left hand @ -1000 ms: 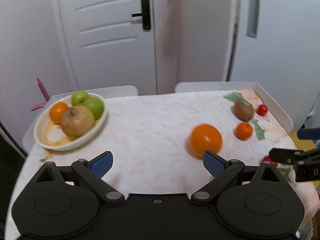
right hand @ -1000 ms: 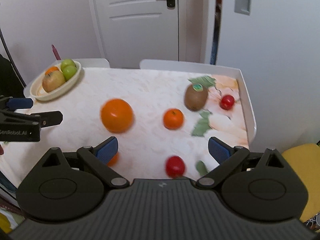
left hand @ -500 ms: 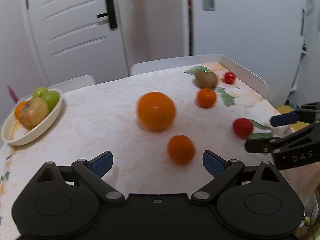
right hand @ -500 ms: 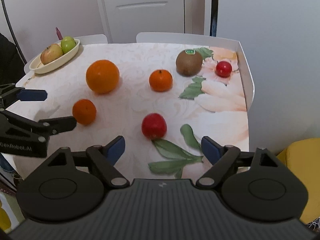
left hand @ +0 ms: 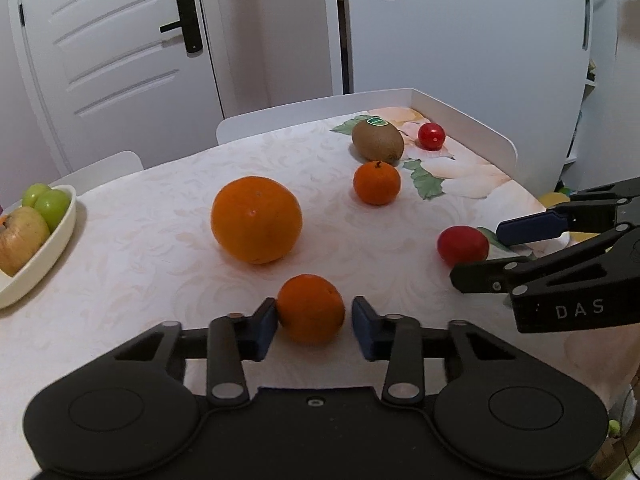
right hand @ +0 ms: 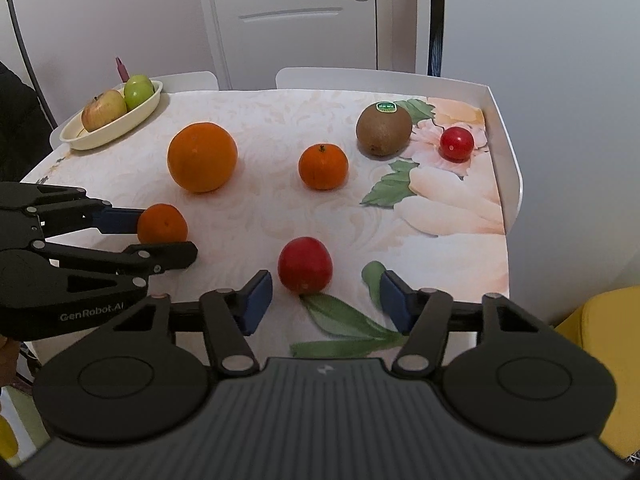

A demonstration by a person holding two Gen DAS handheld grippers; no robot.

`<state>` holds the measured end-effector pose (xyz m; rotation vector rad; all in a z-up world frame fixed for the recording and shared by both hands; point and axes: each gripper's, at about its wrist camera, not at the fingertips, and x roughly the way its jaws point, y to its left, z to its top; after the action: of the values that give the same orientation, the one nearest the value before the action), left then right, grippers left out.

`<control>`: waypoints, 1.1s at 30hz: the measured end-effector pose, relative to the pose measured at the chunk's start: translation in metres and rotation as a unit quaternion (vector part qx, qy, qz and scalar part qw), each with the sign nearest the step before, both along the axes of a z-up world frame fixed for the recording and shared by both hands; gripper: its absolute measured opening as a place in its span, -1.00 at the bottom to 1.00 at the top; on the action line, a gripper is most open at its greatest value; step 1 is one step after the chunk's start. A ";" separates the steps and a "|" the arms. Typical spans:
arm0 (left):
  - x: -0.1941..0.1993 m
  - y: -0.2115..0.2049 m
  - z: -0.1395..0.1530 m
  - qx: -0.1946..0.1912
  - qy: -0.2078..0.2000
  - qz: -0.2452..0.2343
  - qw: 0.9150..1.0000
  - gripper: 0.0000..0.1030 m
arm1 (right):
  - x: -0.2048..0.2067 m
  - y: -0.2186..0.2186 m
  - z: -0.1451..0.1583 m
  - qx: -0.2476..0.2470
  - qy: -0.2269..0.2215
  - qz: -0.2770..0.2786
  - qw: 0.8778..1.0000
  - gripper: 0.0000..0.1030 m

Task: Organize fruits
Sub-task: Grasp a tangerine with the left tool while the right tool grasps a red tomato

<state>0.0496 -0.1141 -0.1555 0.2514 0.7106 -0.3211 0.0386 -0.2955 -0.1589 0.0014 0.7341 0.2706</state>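
Observation:
My left gripper [left hand: 314, 316] is shut on a small mandarin [left hand: 310, 308] that rests on the tablecloth near the front edge; the right wrist view shows the same mandarin [right hand: 162, 224] in the left gripper [right hand: 164, 236]. A red fruit [right hand: 305, 265] lies between the fingers of my right gripper [right hand: 325, 292]. Its jaws are closing and the pads stand apart from the fruit. A cream bowl [left hand: 64, 224] at the far left holds apples. Behind lie a large orange [left hand: 256, 219], a second mandarin [left hand: 376, 183], a kiwi [left hand: 377, 140] and a cherry tomato [left hand: 431, 136].
The table has a raised white rim [right hand: 508, 152] along its right and far sides. Two white chair backs [left hand: 280, 120] stand behind it, before a door. A yellow seat [right hand: 608, 340] is at the lower right, beyond the table's edge.
My left gripper swung right and down to the small mandarin and shut on it. The right gripper sank toward the red fruit and its jaws narrowed around it.

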 end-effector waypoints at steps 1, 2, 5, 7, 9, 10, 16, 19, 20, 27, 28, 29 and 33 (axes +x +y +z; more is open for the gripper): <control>0.001 0.000 0.000 0.001 0.001 -0.001 1.000 -0.24 | 0.001 0.001 0.000 -0.001 0.000 0.000 1.000 0.38; 0.002 0.001 0.001 -0.002 0.005 -0.002 1.000 -0.24 | 0.001 0.001 0.000 -0.001 -0.001 0.000 1.000 0.36; 0.004 0.002 0.003 -0.007 0.013 0.000 1.000 -0.24 | 0.002 0.004 0.000 -0.003 -0.004 0.000 1.000 0.29; 0.003 0.002 0.003 -0.005 0.012 -0.003 1.000 -0.25 | 0.003 0.007 0.000 -0.004 -0.005 -0.001 1.000 0.26; 0.002 0.002 0.003 -0.001 0.011 -0.009 1.000 -0.25 | 0.005 0.009 0.000 -0.005 -0.005 -0.002 1.000 0.22; 0.002 0.003 0.003 0.000 0.011 -0.012 1.000 -0.25 | 0.006 0.011 0.000 -0.005 -0.005 -0.002 1.000 0.15; 0.006 0.003 0.004 0.002 0.019 -0.023 1.000 -0.25 | 0.007 0.020 0.001 -0.010 -0.006 0.001 1.000 -0.13; 0.006 0.004 0.006 0.001 0.023 -0.023 0.999 -0.25 | 0.007 0.023 0.004 -0.006 -0.005 0.002 1.000 -0.14; 0.006 0.005 0.007 0.001 0.024 -0.023 0.999 -0.25 | 0.007 0.024 0.006 -0.007 -0.005 0.003 1.000 -0.14; 0.006 0.023 0.021 -0.008 0.022 -0.008 1.000 -0.25 | 0.007 0.040 0.026 -0.002 -0.010 0.006 1.000 -0.14; 0.006 0.027 0.024 -0.010 0.022 -0.004 1.000 -0.25 | 0.006 0.043 0.029 -0.001 -0.011 0.007 1.000 -0.14; 0.005 0.032 0.027 -0.013 0.020 -0.001 1.000 -0.25 | 0.006 0.046 0.032 -0.001 -0.013 0.008 1.000 -0.14; 0.005 0.051 0.043 -0.020 0.013 0.011 1.000 -0.25 | 0.008 0.063 0.050 -0.002 -0.017 0.013 1.000 -0.14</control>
<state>0.0545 -0.0628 -0.1125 0.2009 0.7314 -0.3173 0.0471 -0.2321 -0.1091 -0.0160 0.7007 0.2934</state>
